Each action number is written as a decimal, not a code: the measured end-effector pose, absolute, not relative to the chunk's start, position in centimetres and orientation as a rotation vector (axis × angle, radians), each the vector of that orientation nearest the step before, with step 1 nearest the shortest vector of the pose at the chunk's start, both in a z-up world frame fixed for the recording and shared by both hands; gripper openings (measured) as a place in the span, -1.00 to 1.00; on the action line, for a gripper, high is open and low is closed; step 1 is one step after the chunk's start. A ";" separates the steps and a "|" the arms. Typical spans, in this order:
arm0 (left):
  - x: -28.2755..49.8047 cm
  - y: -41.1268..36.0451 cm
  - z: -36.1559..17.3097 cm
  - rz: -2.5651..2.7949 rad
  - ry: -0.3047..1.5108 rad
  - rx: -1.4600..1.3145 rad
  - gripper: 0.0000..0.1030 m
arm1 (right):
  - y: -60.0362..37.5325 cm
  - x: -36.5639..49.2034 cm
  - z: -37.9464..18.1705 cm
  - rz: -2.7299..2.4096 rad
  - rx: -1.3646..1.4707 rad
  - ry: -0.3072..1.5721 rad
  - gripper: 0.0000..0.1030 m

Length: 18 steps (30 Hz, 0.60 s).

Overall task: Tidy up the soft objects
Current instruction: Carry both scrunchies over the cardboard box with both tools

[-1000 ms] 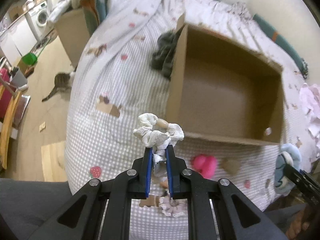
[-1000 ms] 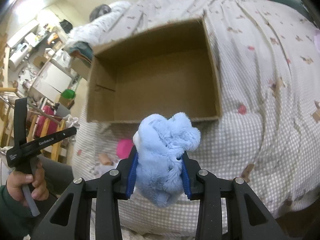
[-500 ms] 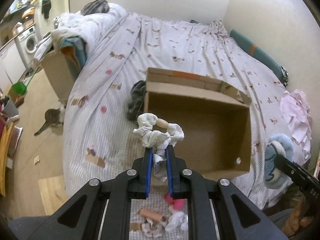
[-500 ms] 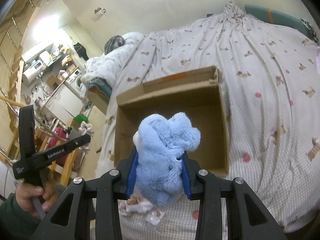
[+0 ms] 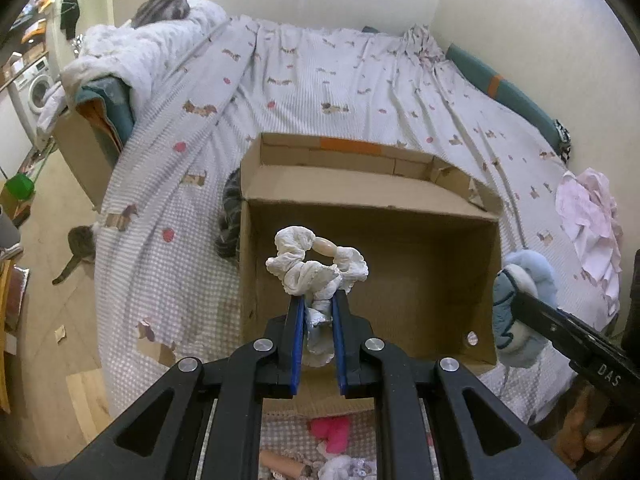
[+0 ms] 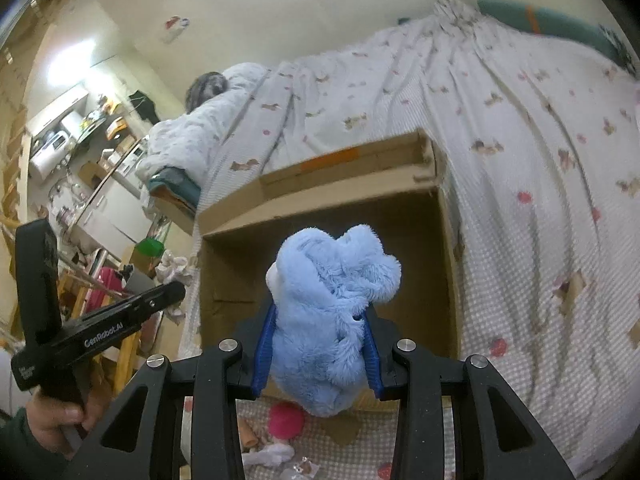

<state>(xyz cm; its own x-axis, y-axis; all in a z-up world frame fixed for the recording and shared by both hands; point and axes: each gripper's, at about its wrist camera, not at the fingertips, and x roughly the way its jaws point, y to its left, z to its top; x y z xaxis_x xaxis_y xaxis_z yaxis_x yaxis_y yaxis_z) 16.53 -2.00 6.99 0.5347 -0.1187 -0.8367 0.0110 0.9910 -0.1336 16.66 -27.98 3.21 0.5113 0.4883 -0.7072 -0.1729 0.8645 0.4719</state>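
My left gripper [image 5: 317,300] is shut on a white scrunchie [image 5: 316,266] with a beige bead, held above the near part of an open cardboard box [image 5: 372,196] on the bed. My right gripper [image 6: 319,312] is shut on a fluffy blue plush toy [image 6: 332,316], held over the near edge of the same cardboard box [image 6: 320,196]. The left wrist view shows the blue plush [image 5: 520,304] and the right gripper at the right. In the right wrist view the scrunchie [image 6: 172,270] and the left gripper appear at the left. The box looks empty inside.
A pink soft item [image 5: 332,432] and small white fabric pieces [image 6: 268,454] lie on the bedspread [image 5: 312,80] before the box. Dark grey cloth [image 5: 230,216] lies by the box's left wall, a pink garment [image 5: 592,216] at right. A cat [image 5: 80,244] sits on the floor.
Both grippers have risen and drawn back from the box with their objects still held. The box now looks smaller and farther, and more of the bed and wall show.
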 end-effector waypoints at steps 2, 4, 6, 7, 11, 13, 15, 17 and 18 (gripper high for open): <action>17.0 -2.0 5.9 -0.070 1.015 -0.112 -0.76 | -28.0 17.2 2.0 0.397 0.376 0.980 -0.23; 17.5 -1.8 4.7 -0.054 1.026 -0.111 -0.76 | -27.8 17.7 0.8 0.384 0.361 1.002 -0.23; 17.8 -1.8 3.8 -0.050 1.029 -0.108 -0.76 | -27.6 17.9 -0.2 0.376 0.354 1.019 -0.23; 17.9 -1.9 3.3 -0.048 1.030 -0.096 -0.76 | -27.4 17.9 -0.5 0.374 0.351 1.027 -0.23; 18.3 -2.2 1.4 -0.063 1.052 -0.088 -0.76 | -26.6 18.2 -2.2 0.361 0.332 1.067 -0.23; 18.5 -2.5 0.4 -0.070 1.071 -0.091 -0.76 | -26.2 18.5 -3.1 0.359 0.321 1.086 -0.23; 18.7 -2.8 -0.4 -0.062 1.086 -0.082 -0.76 | -25.8 18.8 -3.9 0.352 0.304 1.107 -0.23; 18.8 -3.1 -1.2 -0.041 1.103 -0.066 -0.76 | -25.6 18.9 -4.6 0.344 0.296 1.127 -0.23; 18.9 -3.2 -1.6 -0.046 1.113 -0.066 -0.76 | -25.5 19.0 -4.9 0.340 0.292 1.136 -0.22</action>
<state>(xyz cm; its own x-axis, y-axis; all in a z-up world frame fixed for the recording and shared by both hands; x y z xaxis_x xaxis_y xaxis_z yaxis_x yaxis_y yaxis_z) 18.93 -3.19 -1.56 0.4412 -0.0703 -0.8946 0.0040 0.9971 -0.0763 18.97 -25.45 -4.92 0.3801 0.4075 -0.8304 -0.1151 0.9116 0.3946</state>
